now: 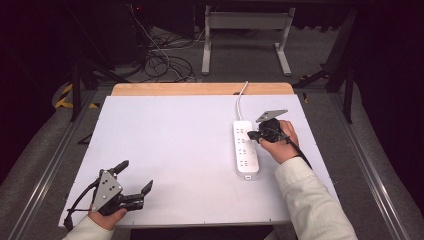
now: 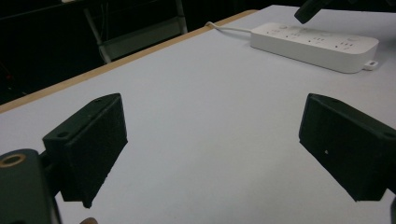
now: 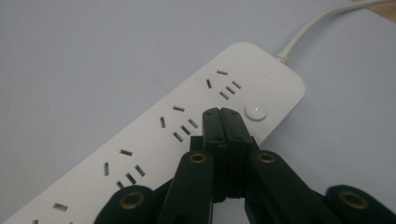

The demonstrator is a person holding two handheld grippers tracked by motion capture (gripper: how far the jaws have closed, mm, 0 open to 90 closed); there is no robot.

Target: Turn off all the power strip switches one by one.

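Note:
A white power strip lies on the right half of the table, its cord running off the far edge. It has several sockets and a round button near the cord end. My right gripper is shut with nothing between its jaws, its tips over the strip just beside the button; the high view shows my right gripper over the strip's right edge. My left gripper rests open near the table's front left corner, jaws wide apart and empty. From there the power strip lies far ahead.
The white table top has a wooden strip along its far edge. Beyond it stand a metal frame and tangled cables on the floor. A light sleeve comes in at the bottom right.

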